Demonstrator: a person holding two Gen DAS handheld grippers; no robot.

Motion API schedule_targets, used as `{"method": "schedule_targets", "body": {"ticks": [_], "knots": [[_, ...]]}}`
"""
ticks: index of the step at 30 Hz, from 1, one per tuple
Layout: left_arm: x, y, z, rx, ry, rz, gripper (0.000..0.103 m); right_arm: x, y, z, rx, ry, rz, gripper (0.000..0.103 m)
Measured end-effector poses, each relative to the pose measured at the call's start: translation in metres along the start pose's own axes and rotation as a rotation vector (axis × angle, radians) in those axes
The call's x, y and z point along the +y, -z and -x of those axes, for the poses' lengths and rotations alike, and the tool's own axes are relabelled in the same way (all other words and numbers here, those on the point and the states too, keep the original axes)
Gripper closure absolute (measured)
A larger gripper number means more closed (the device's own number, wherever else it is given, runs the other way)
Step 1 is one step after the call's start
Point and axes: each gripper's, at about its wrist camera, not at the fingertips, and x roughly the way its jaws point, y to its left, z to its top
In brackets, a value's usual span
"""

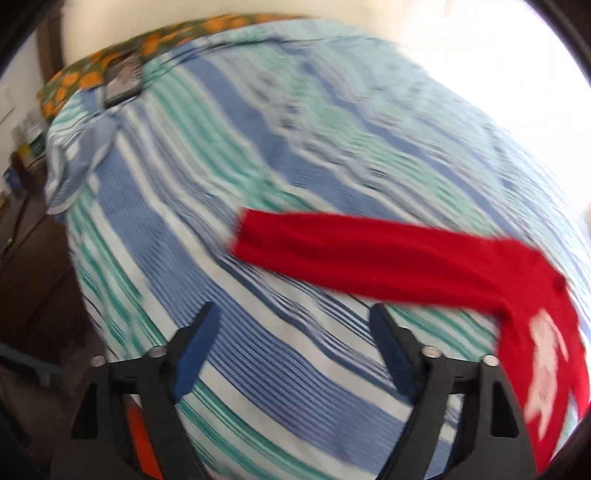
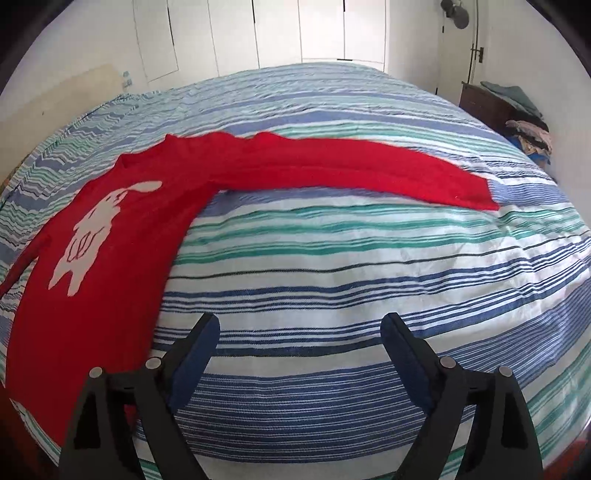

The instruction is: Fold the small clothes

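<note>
A small red sweater [image 2: 122, 236] with a white animal figure lies flat on the striped bedspread [image 2: 332, 266]. One long sleeve [image 2: 351, 170] stretches out to the right. My right gripper [image 2: 299, 325] is open and empty, just right of the sweater's body, above the bedspread. In the blurred left wrist view the sweater [image 1: 524, 314] is at the right, with a sleeve [image 1: 351, 247] reaching left. My left gripper [image 1: 291, 317] is open and empty, below that sleeve.
A dark wooden cabinet [image 2: 487, 103] with piled clothes [image 2: 528, 133] stands at the bed's far right. White closet doors [image 2: 277, 33] are behind the bed. An orange-patterned pillow [image 1: 110, 66] and a dark flat object [image 1: 123, 83] lie at the bed's far left edge.
</note>
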Motion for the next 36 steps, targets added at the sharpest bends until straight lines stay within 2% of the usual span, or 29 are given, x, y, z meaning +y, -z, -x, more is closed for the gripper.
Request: {"method": "schedule_targets", "body": {"ticks": [3, 5, 8, 10, 13, 17, 36], "knots": [[-0.034, 0.034, 0.003, 0.023, 0.078, -0.06, 0.012, -0.007, 0.0, 0.0, -0.002, 0.03, -0.027, 0.01], [-0.051, 0.054, -0.006, 0.051, 0.103, -0.09, 0.012, -0.012, 0.004, -0.006, 0.017, 0.044, -0.052, 0.009], [-0.067, 0.073, -0.033, 0.074, 0.081, -0.155, 0.012, -0.027, 0.016, -0.031, 0.116, 0.039, -0.117, 0.006], [-0.068, 0.087, -0.045, 0.081, 0.047, -0.209, 0.01, -0.031, 0.021, -0.036, 0.098, 0.009, -0.138, 0.0], [-0.073, 0.084, -0.05, 0.08, 0.04, -0.212, 0.004, -0.025, 0.023, -0.036, 0.083, 0.028, -0.109, 0.0], [-0.072, 0.087, -0.053, 0.066, 0.038, -0.213, 0.001, -0.025, 0.026, -0.034, 0.067, 0.022, -0.113, 0.0], [-0.076, 0.092, -0.055, 0.048, 0.003, -0.231, 0.001, -0.017, 0.036, -0.032, 0.032, 0.029, -0.097, 0.0]]}}
